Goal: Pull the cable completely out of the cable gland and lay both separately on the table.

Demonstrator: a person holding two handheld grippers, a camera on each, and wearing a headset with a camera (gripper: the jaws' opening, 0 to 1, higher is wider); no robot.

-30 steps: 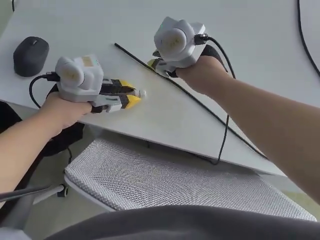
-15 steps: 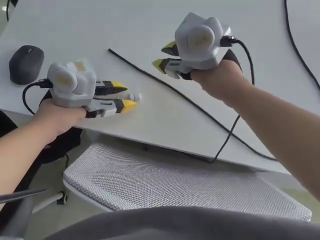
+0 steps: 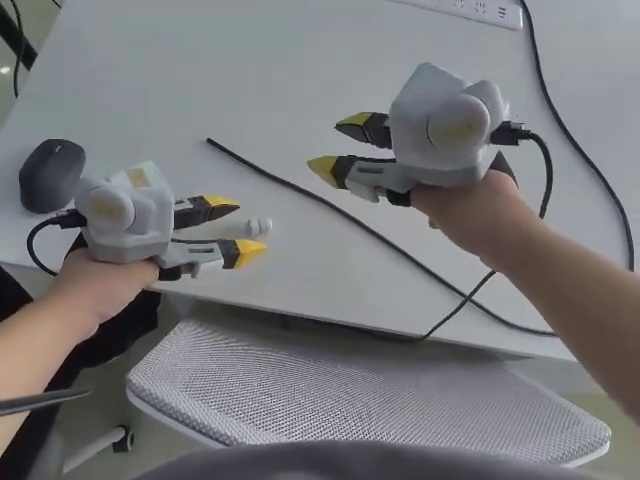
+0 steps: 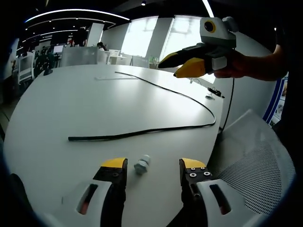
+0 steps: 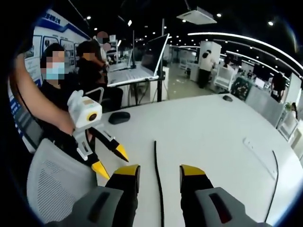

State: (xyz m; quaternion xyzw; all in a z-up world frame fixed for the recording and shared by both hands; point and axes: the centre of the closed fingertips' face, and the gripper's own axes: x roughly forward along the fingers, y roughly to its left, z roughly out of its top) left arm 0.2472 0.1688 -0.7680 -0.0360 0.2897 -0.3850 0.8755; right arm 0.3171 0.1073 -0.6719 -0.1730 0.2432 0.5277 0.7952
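Note:
The small white cable gland (image 3: 252,227) lies on the white table (image 3: 300,70), apart from the cable. My left gripper (image 3: 232,228) is open with the gland between its yellow tips, unclamped; the left gripper view shows the gland (image 4: 142,164) near one jaw of that gripper (image 4: 153,164). The black cable (image 3: 300,190) lies loose across the table, running from mid-table toward the front edge on the right. My right gripper (image 3: 338,143) hovers open above the cable, holding nothing. Its own view shows the cable (image 5: 156,165) below the right gripper (image 5: 159,171) and the left gripper (image 5: 111,161) beside.
A dark mouse (image 3: 50,175) sits at the table's left end. A power strip (image 3: 470,8) lies at the far edge, and another black lead (image 3: 590,160) runs down the right side. A mesh chair seat (image 3: 350,390) is below the front edge. People stand behind the desks (image 5: 57,71).
My right gripper has lifted off the cable and come up to the right, jaws open. My left gripper's jaws have spread wider around the gland. The cable stays lying on the table.

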